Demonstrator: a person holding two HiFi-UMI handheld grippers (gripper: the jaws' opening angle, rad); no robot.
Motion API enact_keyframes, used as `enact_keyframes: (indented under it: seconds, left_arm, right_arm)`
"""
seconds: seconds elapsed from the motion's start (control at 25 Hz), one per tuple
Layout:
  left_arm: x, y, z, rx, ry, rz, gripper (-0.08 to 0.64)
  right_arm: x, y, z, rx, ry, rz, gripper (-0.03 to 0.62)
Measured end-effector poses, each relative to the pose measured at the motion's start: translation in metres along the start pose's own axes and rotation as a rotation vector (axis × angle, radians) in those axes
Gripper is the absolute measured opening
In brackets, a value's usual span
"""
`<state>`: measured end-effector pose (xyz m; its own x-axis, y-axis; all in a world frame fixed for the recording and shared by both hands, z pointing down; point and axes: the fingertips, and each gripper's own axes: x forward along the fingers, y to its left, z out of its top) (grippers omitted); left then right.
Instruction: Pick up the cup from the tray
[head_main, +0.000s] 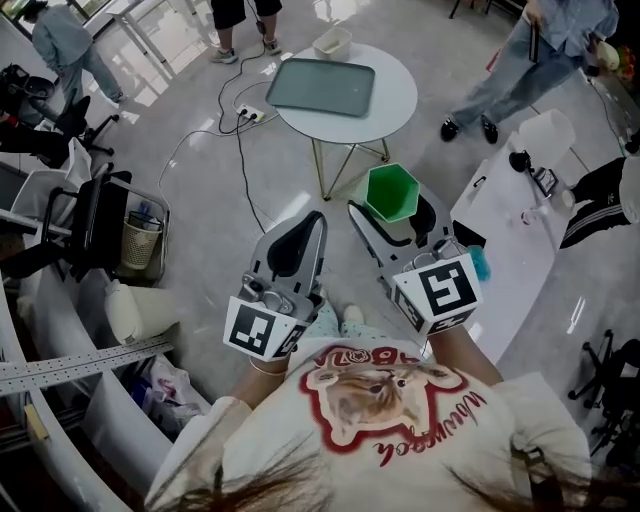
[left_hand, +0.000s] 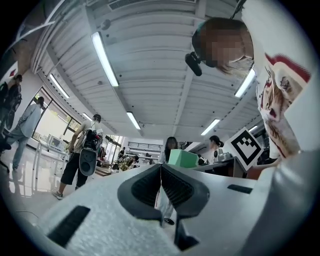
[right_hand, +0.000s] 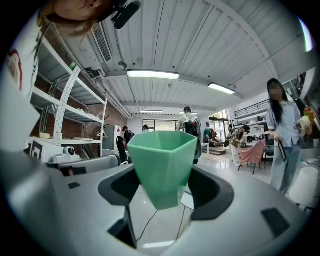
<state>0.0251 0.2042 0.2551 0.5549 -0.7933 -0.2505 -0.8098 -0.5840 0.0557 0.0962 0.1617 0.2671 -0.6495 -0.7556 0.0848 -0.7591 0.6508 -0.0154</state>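
Observation:
A green hexagonal cup hangs in the air, held upright by my right gripper, which is shut on it. In the right gripper view the cup fills the gap between the dark pads. My left gripper is beside it, shut with nothing between its jaws; in the left gripper view its pads meet, and the cup shows beyond them. The grey-green tray lies bare on the round white table, ahead of both grippers.
A small white bowl sits at the table's far edge. Cables and a power strip lie on the floor left of the table. A chair and wire basket stand left, a white desk right. People stand around the room.

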Motion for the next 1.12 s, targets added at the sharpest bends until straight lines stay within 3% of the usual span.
enact_keyframes:
  seconds: [0.4, 1.12]
  left_arm:
    - [-0.016, -0.009, 0.008, 0.013, 0.000, -0.003, 0.014]
    - [-0.040, 0.014, 0.010, 0.002, -0.010, 0.003, 0.014]
  right_arm:
    - [-0.016, 0.014, 0.004, 0.005, -0.015, -0.003, 0.287]
    - [-0.006, 0.036, 0.009, -0.012, -0.048, -0.048, 0.287]
